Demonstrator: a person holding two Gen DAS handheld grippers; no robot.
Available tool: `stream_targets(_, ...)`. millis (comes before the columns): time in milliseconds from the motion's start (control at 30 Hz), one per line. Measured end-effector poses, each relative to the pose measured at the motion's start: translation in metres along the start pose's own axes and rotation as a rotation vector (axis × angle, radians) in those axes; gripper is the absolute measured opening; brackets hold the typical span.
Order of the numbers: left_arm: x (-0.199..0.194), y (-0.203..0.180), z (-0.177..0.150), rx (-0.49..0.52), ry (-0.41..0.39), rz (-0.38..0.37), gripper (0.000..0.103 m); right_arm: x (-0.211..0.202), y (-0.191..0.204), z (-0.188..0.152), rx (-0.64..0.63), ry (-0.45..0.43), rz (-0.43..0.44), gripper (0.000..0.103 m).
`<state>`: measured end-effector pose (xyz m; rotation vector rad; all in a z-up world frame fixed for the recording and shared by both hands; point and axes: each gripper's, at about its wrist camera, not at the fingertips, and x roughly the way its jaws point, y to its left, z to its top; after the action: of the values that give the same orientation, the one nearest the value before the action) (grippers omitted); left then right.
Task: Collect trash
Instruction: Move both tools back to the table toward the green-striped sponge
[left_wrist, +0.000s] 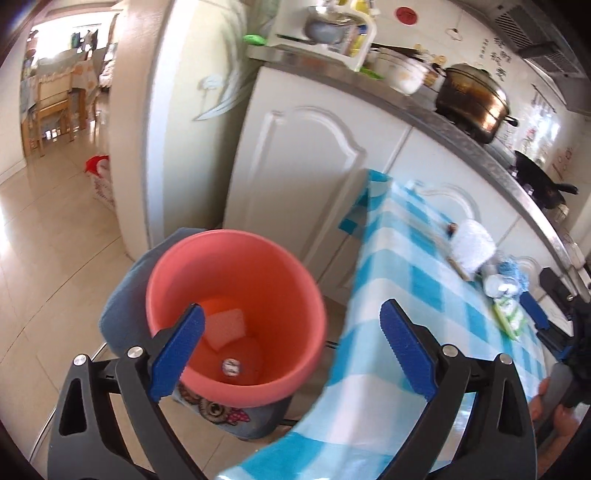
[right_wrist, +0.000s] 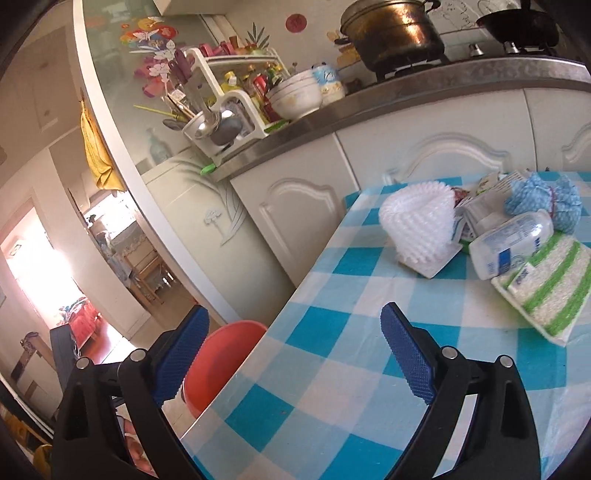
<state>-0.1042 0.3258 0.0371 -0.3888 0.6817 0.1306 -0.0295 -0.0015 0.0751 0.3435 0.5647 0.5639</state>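
Left gripper (left_wrist: 291, 339): black angular arms, blue ribbed pads, silver round screws
Right gripper (right_wrist: 293, 347): same black frame, blue knurled pads, silver screws

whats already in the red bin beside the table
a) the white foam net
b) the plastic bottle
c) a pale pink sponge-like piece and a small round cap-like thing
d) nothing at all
c: the left wrist view looks down into the red bin, where a pale pink sponge-like piece and a small round cap-like thing lie at the bottom.

Bright daylight, blown-out glare at doorway (right_wrist: 33, 266), slight motion blur, heavy fisheye bending, dark vignetted corners.
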Motion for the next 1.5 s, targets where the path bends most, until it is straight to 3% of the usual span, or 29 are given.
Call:
stream_targets(300,-0.011,-0.078,0.003,0.154,0.043,-0.081,0.096,-0.043,-0.064,0.015,0.089,-0.121,-0.058,0.095)
stream_targets(433,-0.006,-0.113,-0.003,0.232,0.119,-0.110,0.096,-0.066,-0.108,0.026,0.195,-0.144,-0.082,0.095)
stream_targets(600,-0.004,-0.157,-0.013,0.340,0.148,-0.155,0.096,-0.094,-0.175,0.036,0.383,-0.172,-0.085,0.095)
stream_targets(700,0.000,-0.184,-0.016,0.390,0.156,-0.189,0.096,-0.099,-0.210,0.038,0.462,-0.147,-0.116,0.095)
stream_targets(800,0.004,-0.208,-0.021,0.431,0.167,-0.197,0.096,-0.096,-0.238,0.035,0.525,-0.114,-0.071,0.095)
stream_targets(867,0.007,-0.218,-0.024,0.441,0.184,-0.205,0.096,-0.091,-0.251,0.032,0.557,-0.061,-0.069,0.090)
stream_targets(900,0.009,-0.223,-0.027,0.447,0.193,-0.208,0.096,-0.090,-0.255,0.030,0.581,-0.048,-0.060,0.067)
stream_targets(933,0.011,-0.226,-0.029,0.452,0.199,-0.208,0.096,-0.088,-0.259,0.027,0.607,-0.034,-0.042,0.054)
stream_targets(1033,0.017,-0.233,-0.036,0.461,0.217,-0.206,0.096,-0.081,-0.265,0.022,0.630,0.025,-0.042,0.047)
stream_targets(1233,0.030,-0.244,-0.050,0.464,0.268,-0.224,0.096,-0.068,-0.259,0.021,0.593,0.096,-0.082,0.044)
stream_targets(1400,0.048,-0.272,-0.061,0.467,0.291,-0.312,0.096,-0.049,-0.254,0.015,0.582,0.155,-0.100,0.045)
stream_targets(1500,0.059,-0.294,-0.065,0.490,0.272,-0.385,0.096,-0.047,-0.249,0.017,0.562,0.139,-0.087,0.051)
